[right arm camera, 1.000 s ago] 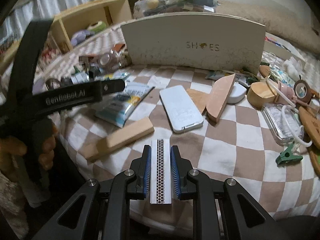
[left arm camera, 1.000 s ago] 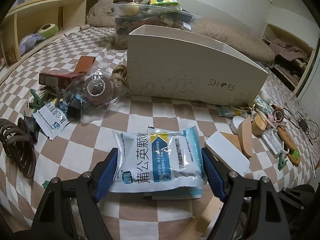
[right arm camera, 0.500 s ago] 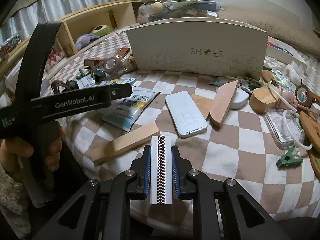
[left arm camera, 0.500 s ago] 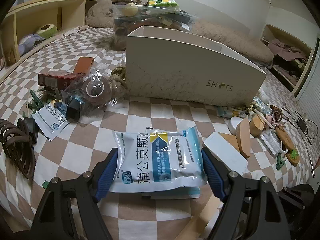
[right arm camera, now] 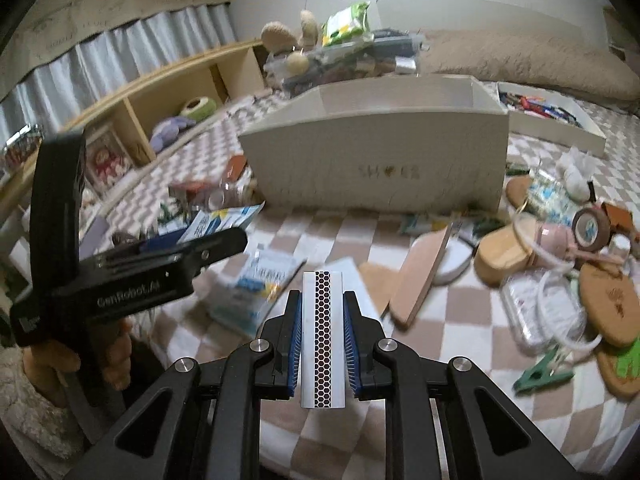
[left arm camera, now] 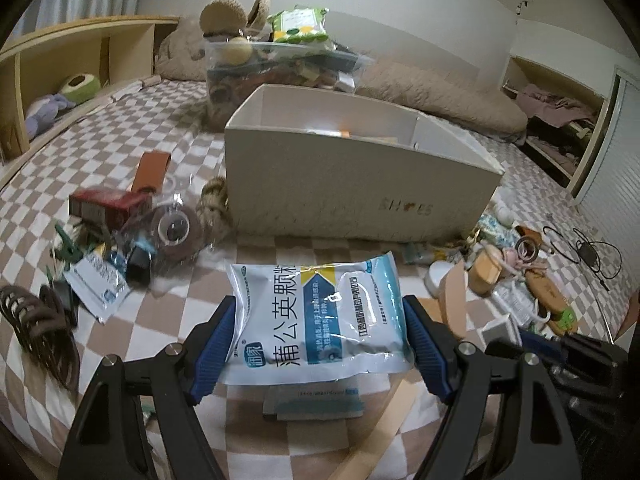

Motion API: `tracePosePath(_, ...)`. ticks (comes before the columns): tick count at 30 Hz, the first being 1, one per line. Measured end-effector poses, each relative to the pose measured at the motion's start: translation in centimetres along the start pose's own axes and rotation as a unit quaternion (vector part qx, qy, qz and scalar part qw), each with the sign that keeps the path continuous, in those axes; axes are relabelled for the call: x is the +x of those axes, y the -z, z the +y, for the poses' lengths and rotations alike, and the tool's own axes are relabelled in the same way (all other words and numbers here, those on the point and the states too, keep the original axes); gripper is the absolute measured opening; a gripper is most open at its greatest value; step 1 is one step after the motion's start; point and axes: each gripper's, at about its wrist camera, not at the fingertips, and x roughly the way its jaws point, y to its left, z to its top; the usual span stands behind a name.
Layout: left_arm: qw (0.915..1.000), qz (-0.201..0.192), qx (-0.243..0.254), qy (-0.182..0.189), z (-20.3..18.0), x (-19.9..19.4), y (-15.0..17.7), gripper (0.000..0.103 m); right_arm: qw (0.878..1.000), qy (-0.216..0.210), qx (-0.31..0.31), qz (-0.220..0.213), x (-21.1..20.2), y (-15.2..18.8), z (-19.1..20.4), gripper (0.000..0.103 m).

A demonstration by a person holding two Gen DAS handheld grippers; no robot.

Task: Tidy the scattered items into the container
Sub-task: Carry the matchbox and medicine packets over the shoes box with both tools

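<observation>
My left gripper (left arm camera: 320, 344) is shut on a blue-and-white sachet pack (left arm camera: 320, 320), held flat between its blue pads above the checked bedspread. The right gripper (right arm camera: 323, 344) is shut on a slim white box with a black honeycomb strip (right arm camera: 323, 336), standing on edge between its pads. The white open container marked SHOES (left arm camera: 360, 184) stands just beyond both; its inside (right arm camera: 400, 96) shows little. In the right wrist view the left gripper (right arm camera: 132, 276) hangs at the left, gripped by a hand (right arm camera: 60, 360).
Left of the container lie a red box (left arm camera: 108, 204), bagged tape (left arm camera: 172, 228), a small sachet (left arm camera: 96, 280) and a brown hair claw (left arm camera: 40, 332). To its right are a wooden wedge (right arm camera: 420, 276), a clear case (right arm camera: 536, 308) and a green clip (right arm camera: 540, 372). A full clear bin (left arm camera: 280, 68) stands behind.
Both grippers have risen off the bedspread with their loads. The views now look over the container's front wall into it. The clutter on the bed has not moved.
</observation>
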Motion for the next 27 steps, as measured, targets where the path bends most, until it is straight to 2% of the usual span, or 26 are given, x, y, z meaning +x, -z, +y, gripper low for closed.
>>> tracePosePath(14,0.999,-0.045,0.007,0.002,-0.6,-1.2,-4.8,0.08,0.997,0.015,-0.021,-0.076,-2.7,-7.5,-0.9,0.02)
tracePosePath(27,0.9963,-0.081,0.027,0.01,-2.6,-1.3,-9.9,0.08,0.993,0.016,-0.036,-0.108,-2.9,-12.2,-1.3,0.02)
